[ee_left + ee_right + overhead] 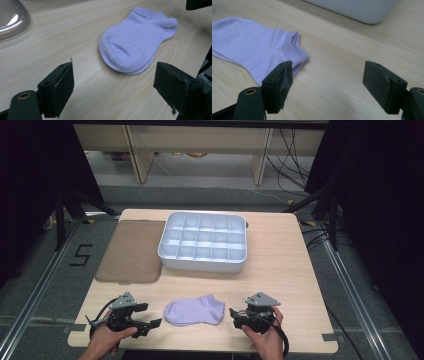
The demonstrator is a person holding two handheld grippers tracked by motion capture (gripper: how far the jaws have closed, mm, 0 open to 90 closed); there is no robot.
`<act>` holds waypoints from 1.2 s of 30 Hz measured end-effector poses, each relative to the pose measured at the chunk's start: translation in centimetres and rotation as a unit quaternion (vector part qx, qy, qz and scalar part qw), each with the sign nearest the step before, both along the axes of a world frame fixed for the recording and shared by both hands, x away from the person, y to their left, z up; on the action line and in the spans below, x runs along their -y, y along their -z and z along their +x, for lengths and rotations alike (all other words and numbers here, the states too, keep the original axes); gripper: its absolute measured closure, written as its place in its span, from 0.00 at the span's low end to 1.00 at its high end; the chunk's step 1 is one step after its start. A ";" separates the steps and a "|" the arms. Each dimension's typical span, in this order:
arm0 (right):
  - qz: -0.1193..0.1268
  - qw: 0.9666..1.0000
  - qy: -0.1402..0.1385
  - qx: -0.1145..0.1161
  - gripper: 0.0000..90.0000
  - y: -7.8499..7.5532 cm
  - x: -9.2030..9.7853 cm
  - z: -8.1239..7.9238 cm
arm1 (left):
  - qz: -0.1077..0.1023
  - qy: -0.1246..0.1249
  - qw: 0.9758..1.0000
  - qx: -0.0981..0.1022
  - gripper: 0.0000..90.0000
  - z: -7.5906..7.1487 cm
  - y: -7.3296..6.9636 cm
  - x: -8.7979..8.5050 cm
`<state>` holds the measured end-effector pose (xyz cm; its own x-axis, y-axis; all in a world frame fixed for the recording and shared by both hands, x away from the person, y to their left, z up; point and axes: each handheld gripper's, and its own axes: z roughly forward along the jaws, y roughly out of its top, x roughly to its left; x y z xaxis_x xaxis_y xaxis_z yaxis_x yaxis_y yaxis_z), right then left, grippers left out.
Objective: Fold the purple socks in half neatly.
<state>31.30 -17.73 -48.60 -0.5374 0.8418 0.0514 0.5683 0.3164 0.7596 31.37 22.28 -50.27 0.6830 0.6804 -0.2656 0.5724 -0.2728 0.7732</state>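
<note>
Lilac sock [194, 310] lying flat on the pale wooden table [280, 270] near its front edge, toe end toward the left, cuff toward the right. Sitting between the two grippers, touching neither. Left gripper [148, 326] resting just to its left in the person's left hand [107, 340], jaws spread wide and holding nothing; in the left gripper view, pointing toward the rounded toe of the sock [136, 42], with bare wood between the pads. Right gripper [234, 316] resting just to its right in the right hand [265, 336], jaws likewise parted and empty; in the right gripper view, sock's cuff [254, 47] lying just beyond the left pad. Farther back, standing mid-table, white compartment tray [203, 242] divided into a grid of cells. Lying beside it to the left, touching its side, brownish translucent lid [131, 252]. Beyond the table, grey floor showing, with wooden furniture legs [140, 157] and loose cables [292, 165].
</note>
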 end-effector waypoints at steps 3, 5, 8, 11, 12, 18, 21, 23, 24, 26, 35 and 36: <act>-0.003 1.000 -0.006 0.013 0.31 0.0 0.0 0.0 | 0.007 -0.004 1.000 0.000 0.18 0.0 0.0 0.0; 0.006 1.000 -0.012 0.015 0.38 -0.2 -0.2 -0.1 | 0.006 -0.005 1.000 0.000 0.18 0.0 0.0 -0.1; 0.002 1.000 -0.023 0.019 0.47 -0.5 -0.4 -0.2 | 0.005 0.000 1.000 0.002 0.18 0.0 0.0 -0.2; 0.009 0.999 -0.034 0.011 0.59 -1.0 -1.2 -0.4 | 0.004 -0.001 1.000 -0.001 0.18 0.1 -0.1 -0.2; 0.014 0.999 -0.044 0.016 0.62 -0.9 -1.5 -0.3 | 0.003 -0.001 1.000 0.000 0.18 0.1 0.0 -0.1; -0.007 0.997 -0.070 0.026 0.70 -1.2 -3.5 -0.2 | 0.001 -0.005 1.000 0.006 0.18 0.2 0.1 0.0; -0.017 0.996 -0.082 0.029 0.75 -1.2 -4.4 0.3 | 0.000 -0.001 1.000 0.001 0.18 0.3 0.0 -0.1; -0.020 0.995 -0.092 0.035 0.80 -1.2 -5.2 0.6 | 0.000 -0.006 1.000 0.003 0.18 0.4 0.0 0.0; -0.025 0.992 -0.113 0.041 0.82 -1.2 -6.1 1.0 | -0.001 -0.006 1.000 0.003 0.18 0.4 0.0 0.0; -0.023 0.992 -0.118 0.039 0.83 -1.2 -6.7 1.1 | -0.001 -0.004 1.000 0.004 0.17 0.4 0.0 0.0; -0.057 0.984 -0.169 0.011 0.94 0.2 -10.5 2.3 | -0.004 -0.013 1.000 0.009 0.17 0.6 0.0 -0.3; -0.064 0.984 -0.168 0.000 0.95 0.5 -10.8 2.5 | -0.005 -0.012 1.000 0.008 0.18 0.6 0.0 -0.4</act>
